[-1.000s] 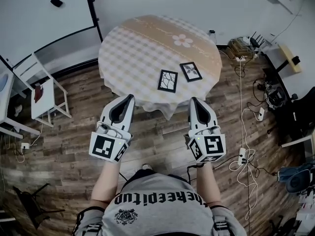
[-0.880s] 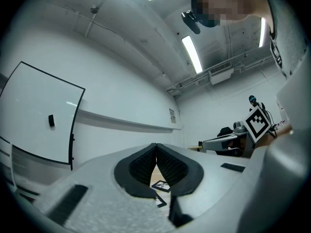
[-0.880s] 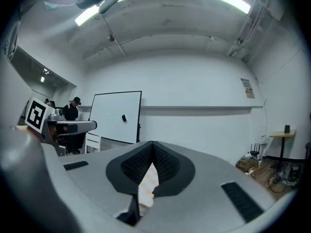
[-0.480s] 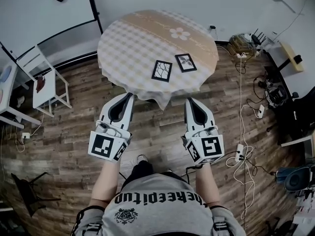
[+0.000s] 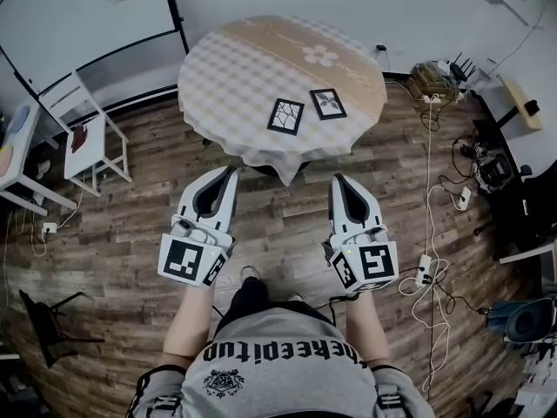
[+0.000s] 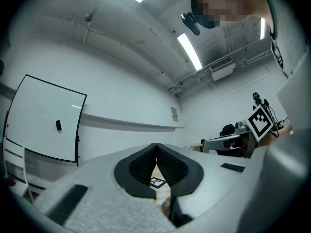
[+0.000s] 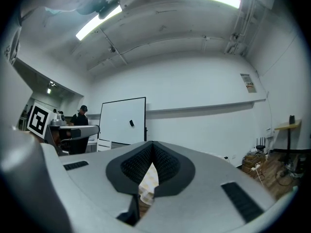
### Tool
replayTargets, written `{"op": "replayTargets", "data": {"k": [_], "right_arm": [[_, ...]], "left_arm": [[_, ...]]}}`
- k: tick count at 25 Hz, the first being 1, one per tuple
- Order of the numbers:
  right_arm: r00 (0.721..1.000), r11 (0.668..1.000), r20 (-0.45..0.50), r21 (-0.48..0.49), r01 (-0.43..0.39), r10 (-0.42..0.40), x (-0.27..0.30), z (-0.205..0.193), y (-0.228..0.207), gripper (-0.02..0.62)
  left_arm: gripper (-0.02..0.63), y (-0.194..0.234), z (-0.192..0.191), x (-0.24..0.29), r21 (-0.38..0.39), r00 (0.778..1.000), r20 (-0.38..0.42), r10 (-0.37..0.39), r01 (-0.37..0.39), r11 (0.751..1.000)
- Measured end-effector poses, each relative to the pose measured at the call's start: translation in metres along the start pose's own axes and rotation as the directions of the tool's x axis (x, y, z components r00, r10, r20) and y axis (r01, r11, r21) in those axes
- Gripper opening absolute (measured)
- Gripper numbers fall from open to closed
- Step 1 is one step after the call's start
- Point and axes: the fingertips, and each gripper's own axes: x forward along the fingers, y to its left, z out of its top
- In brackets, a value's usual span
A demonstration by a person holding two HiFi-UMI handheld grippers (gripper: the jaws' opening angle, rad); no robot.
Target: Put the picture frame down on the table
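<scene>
Two picture frames lie flat on the round table [image 5: 218,77], toward its near edge and well ahead of both claws. The nearer frame [image 5: 285,117] is a dark-rimmed rectangle showing a branching pattern on white; its long axis runs away from the person, the far end leaning slightly right. The farther frame [image 5: 328,104] sits just beside it on the right, apart from it, with the same dark rim and a small dark picture; its far end leans slightly left.

A checked cloth covers the table, with a tan band across the far side and a pale flower [image 5: 319,56] printed on it; one corner of the cloth hangs over the near edge. The floor [image 5: 287,225] is wood plank.

Over that floor, short of the table, the left claw [image 5: 229,173] has its ribbed black pads pressed together with nothing between them. The right claw [image 5: 338,181] is likewise closed and empty. Both are smooth grey shells, each with a marker cube at the back, and neither touches the table or the frames.
</scene>
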Motion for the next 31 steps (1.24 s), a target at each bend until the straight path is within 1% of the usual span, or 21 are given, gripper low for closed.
{"op": "replayTargets", "data": {"k": [3, 6, 13, 20, 31], "right_arm": [[1.000, 1.000, 0.002, 0.008, -0.006, 0.006, -0.007, 0.000, 0.000, 0.005], [1.000, 1.000, -0.001, -0.006, -0.026, 0.026, -0.011, 0.001, 0.003, 0.005], [0.999, 0.999, -0.003, -0.021, -0.042, 0.042, -0.013, 0.003, 0.010, 0.005], [0.999, 0.998, -0.009, -0.033, -0.048, 0.048, -0.010, 0.002, 0.009, 0.005], [0.999, 0.999, -0.018, -0.025, -0.035, 0.034, 0.001, -0.002, 0.006, 0.005]], "left_arm": [[0.015, -0.006, 0.001, -0.004, 0.001, 1.000, -0.001, 0.007, -0.007, 1.000], [0.015, -0.011, 0.001, -0.008, 0.003, 1.000, 0.002, 0.015, -0.015, 1.000], [0.015, -0.011, 0.006, -0.012, 0.009, 1.000, 0.011, 0.021, -0.021, 1.000], [0.015, -0.010, 0.006, -0.009, 0.010, 1.000, 0.009, 0.019, -0.019, 1.000], [0.015, -0.003, 0.001, 0.000, 0.007, 1.000, 0.005, 0.007, -0.007, 1.000]]}}
